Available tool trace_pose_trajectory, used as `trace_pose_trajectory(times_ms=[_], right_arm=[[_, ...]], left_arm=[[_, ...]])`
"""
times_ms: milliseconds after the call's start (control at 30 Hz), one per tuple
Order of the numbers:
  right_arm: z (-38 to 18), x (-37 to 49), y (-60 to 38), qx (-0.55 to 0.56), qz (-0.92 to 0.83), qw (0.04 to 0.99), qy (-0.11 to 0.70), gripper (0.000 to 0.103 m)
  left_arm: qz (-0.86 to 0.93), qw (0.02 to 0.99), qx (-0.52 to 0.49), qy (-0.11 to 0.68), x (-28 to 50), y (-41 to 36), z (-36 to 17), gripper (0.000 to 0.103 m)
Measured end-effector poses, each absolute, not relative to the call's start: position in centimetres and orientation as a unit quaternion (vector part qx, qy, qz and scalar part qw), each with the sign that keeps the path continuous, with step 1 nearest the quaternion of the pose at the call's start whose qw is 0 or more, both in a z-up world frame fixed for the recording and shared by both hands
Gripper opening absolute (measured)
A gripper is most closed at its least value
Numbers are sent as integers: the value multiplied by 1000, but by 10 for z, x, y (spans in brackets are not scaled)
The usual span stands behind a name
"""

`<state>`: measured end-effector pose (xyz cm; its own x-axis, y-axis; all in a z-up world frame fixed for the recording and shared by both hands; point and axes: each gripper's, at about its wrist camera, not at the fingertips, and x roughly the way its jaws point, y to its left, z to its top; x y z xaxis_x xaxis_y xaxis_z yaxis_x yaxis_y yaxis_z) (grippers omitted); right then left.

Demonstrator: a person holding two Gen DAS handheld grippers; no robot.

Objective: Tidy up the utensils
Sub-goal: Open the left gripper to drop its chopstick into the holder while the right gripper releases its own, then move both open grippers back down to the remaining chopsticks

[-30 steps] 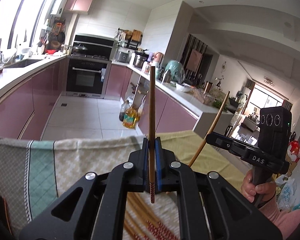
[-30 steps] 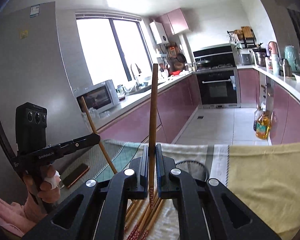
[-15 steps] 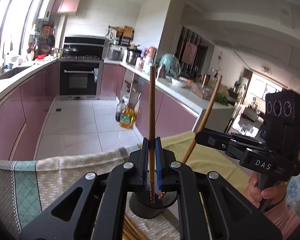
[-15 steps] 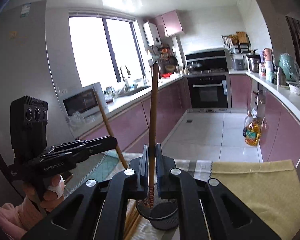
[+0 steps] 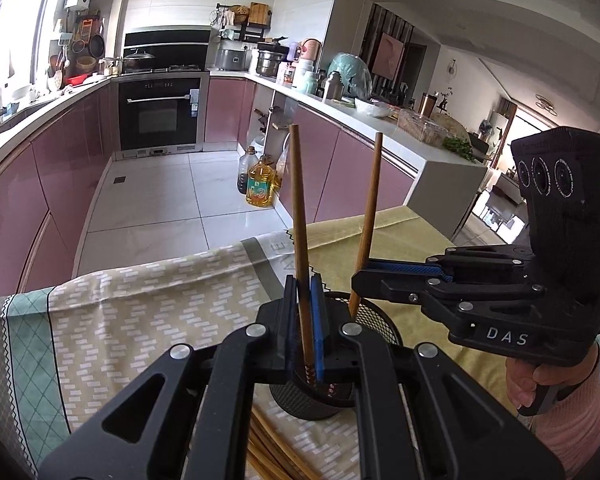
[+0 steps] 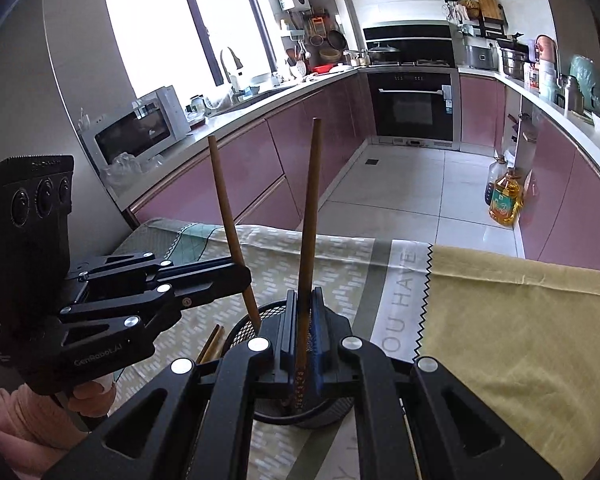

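My left gripper [image 5: 304,292] is shut on a brown chopstick [image 5: 298,200] that stands nearly upright. Its patterned lower end dips into a black mesh holder [image 5: 376,320] on the table. My right gripper [image 6: 303,296] is shut on a second chopstick [image 6: 311,200], whose lower end is also inside the holder [image 6: 244,330]. Each view shows the other gripper: the right gripper [image 5: 358,280] comes in from the right, the left gripper [image 6: 244,276] from the left. Several loose chopsticks [image 5: 268,452] lie on the cloth just in front of the holder.
A patterned tablecloth [image 5: 140,300] and a yellow cloth [image 6: 520,320] cover the table, whose far edge drops to a tiled floor. Oil bottles [image 5: 260,188] stand on the floor by pink cabinets. A hand in a pink sleeve [image 5: 572,420] holds the right gripper.
Both grippers have moved forward and down with their chopsticks. The mesh holder has come into view beneath them, and the chopsticks' lower ends now sit inside it.
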<state>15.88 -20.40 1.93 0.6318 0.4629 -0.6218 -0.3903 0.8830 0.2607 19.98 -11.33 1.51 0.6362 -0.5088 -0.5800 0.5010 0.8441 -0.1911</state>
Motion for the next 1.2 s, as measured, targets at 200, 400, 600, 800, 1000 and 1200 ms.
trace_pose_trajectory(times_ms=[200, 400, 600, 800, 1000, 1200], right_arm=[[16, 166, -201, 61, 229, 903, 359, 8], [23, 156, -205, 70, 217, 914, 335, 19], [38, 112, -202, 60, 254, 920, 293, 32], [27, 67, -179, 26, 302, 907, 292, 40], [-25, 67, -154, 19, 304, 880, 365, 39], [-69, 74, -142, 31, 280, 862, 421, 34]], left_arm=[[-268, 907, 2, 323, 201, -116, 9, 12], [-249, 919, -1, 307, 189, -100, 10, 15], [-211, 940, 5, 269, 153, -64, 18, 37], [-182, 940, 28, 289, 120, -35, -3, 45], [-171, 917, 43, 359, 105, -20, -55, 45], [-166, 903, 35, 395, 99, -11, -89, 45]])
